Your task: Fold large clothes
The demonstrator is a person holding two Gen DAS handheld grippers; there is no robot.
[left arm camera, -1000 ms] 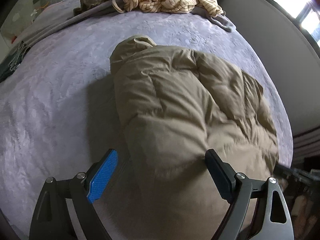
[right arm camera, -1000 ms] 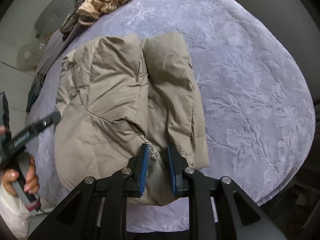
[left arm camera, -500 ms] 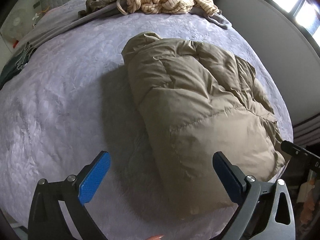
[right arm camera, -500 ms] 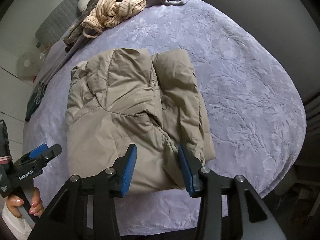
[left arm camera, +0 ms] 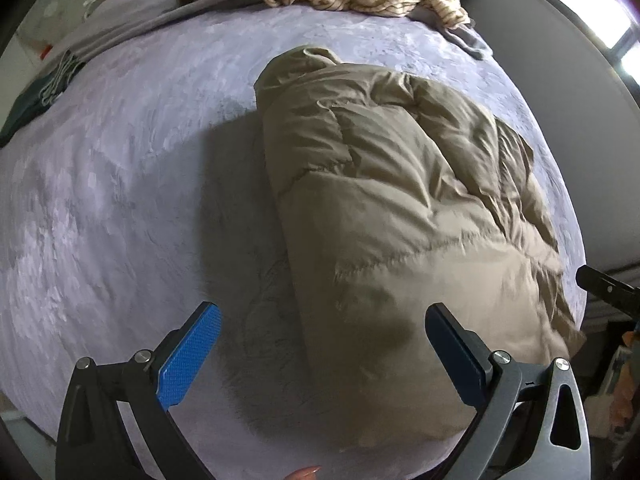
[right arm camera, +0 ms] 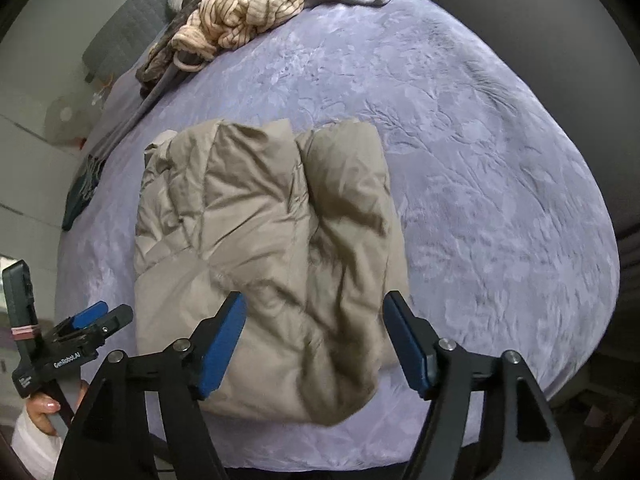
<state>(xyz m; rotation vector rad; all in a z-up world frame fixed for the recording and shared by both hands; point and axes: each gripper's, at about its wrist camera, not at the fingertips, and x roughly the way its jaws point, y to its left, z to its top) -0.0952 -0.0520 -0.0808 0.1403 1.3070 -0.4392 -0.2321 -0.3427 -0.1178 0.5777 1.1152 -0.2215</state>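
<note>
Khaki puffer jacket lies folded into a thick bundle on the lavender bedspread, close to the bed's near edge in front of you. From your right wrist camera you see it doubled lengthwise, with a narrower puffy fold lying along its right side and a deep crease between the two parts. Your right gripper hovers above the bundle's near end; its jaws have just been opening and now stand spread, the blue pads clear of the fabric and the jacket only below the gap, not pinched. Your left gripper is spread as wide as it goes, one pad over bare bedspread and the other over the jacket's left edge, gripping nothing. In the right wrist view you can also see that left gripper at the lower left, held in your left hand, just off the jacket's side. A fingertip shows at the bottom edge of the left wrist view. Farther off, at the head of the bed, a cream striped garment sits heaped with darker clothes, well apart from the jacket. A dark green cloth hangs at the bed's left edge.
</note>
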